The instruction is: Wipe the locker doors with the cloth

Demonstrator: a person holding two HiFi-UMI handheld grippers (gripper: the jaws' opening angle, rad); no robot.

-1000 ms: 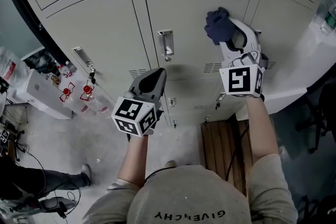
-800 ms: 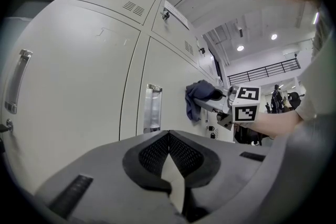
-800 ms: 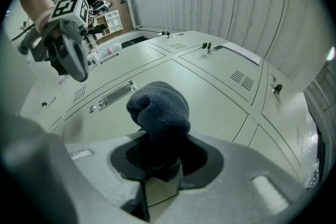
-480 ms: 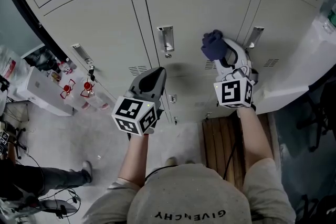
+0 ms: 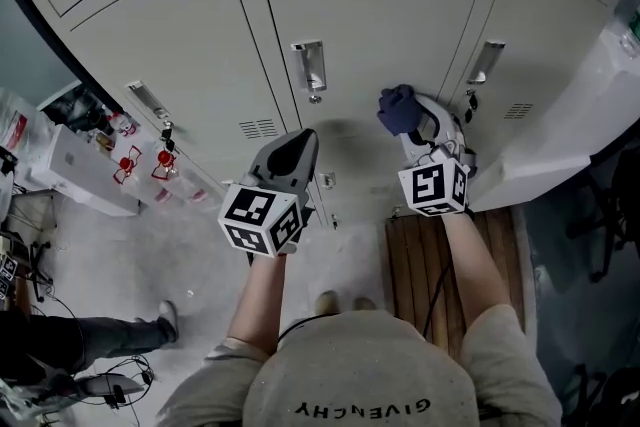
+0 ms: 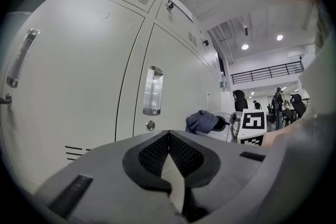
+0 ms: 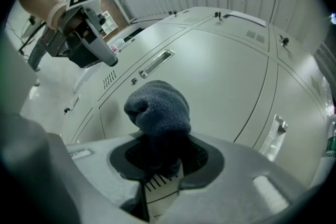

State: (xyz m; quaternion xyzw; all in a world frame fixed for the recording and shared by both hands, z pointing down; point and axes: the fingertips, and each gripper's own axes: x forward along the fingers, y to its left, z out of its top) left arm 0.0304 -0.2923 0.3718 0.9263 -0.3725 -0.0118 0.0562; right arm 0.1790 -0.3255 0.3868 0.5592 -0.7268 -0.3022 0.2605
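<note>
Grey left gripper [image 5: 300, 139] and right gripper [image 5: 412, 115] — black-and-white marker cubes [image 5: 262, 218] [image 5: 433, 189], grey T-shirt [image 5: 360, 375].

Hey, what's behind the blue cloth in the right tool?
The middle locker door, low down. The cloth, clamped in the right tool, covers the patch directly behind it, so contact can't be confirmed.

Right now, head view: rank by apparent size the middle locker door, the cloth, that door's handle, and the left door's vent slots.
1. middle locker door, largest by far.
2-3. cloth and door handle: these look about alike, so no ranking.
4. vent slots, smallest.
</note>
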